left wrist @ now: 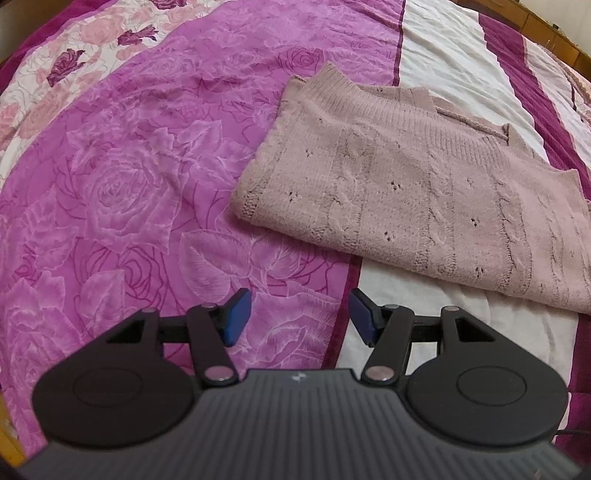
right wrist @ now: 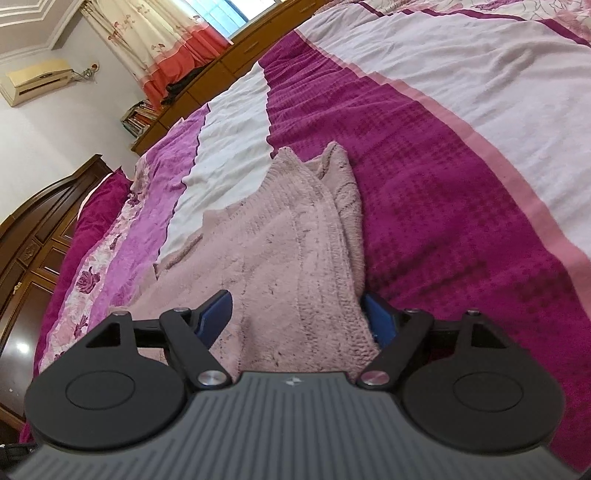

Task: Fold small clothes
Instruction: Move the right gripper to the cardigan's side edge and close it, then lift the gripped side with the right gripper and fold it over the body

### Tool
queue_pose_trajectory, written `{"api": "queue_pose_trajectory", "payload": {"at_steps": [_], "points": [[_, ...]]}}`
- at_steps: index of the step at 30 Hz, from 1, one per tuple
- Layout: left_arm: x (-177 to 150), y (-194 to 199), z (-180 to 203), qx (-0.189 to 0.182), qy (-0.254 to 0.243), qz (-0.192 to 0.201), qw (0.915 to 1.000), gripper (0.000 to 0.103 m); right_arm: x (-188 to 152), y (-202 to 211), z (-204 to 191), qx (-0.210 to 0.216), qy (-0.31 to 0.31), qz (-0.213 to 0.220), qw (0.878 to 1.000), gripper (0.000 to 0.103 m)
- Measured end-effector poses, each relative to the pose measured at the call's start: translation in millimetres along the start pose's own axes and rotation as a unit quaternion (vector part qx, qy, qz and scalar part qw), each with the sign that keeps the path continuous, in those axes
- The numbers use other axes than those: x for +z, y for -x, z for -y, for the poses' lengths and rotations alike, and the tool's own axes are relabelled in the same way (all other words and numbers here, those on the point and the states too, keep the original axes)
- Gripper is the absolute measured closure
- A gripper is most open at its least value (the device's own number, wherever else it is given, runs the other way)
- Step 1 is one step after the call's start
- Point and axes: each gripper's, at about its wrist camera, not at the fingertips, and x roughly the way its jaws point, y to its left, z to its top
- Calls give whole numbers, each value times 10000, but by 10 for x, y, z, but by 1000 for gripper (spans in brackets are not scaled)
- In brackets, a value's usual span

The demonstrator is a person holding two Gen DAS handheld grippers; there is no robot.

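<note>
The left wrist view looks down and forward along the left gripper (left wrist: 299, 315) from somewhat above the purple rose-printed bedspread (left wrist: 122, 192), facing across the bed; the folded dusty-pink cable-knit sweater (left wrist: 413, 192) lies ahead and to its right, apart from the blue fingertip pads (left wrist: 236, 317). The right wrist view sits much lower and tilted, close over the same sweater (right wrist: 288, 251), whose knit fills the space between the fingers of the right gripper (right wrist: 297, 317); it faces along the bed toward the brown wooden headboard shelf (right wrist: 236, 59) and cream-and-orange curtain (right wrist: 162, 33). Both views share the sweater and striped bedspread
</note>
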Motion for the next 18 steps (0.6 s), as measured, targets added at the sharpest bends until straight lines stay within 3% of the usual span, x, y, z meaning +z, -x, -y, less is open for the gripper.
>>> {"api": "queue_pose_trajectory", "payload": {"at_steps": [9, 12, 14, 18], "points": [[-1, -37, 25, 8, -60, -70, 10000, 43, 5, -24, 22, -27, 23, 10, 10000, 39], [-1, -47, 33, 21, -81, -84, 9999, 43, 5, -40, 15, -43, 102, -8, 9999, 51], [-2, -48, 31, 15, -87, -79, 9999, 43, 0, -45, 22, 10, 118, 15, 9999, 67], [0, -62, 24, 35, -95, -91, 9999, 43, -17, -32, 49, 85, 56, 68, 9999, 69]]}}
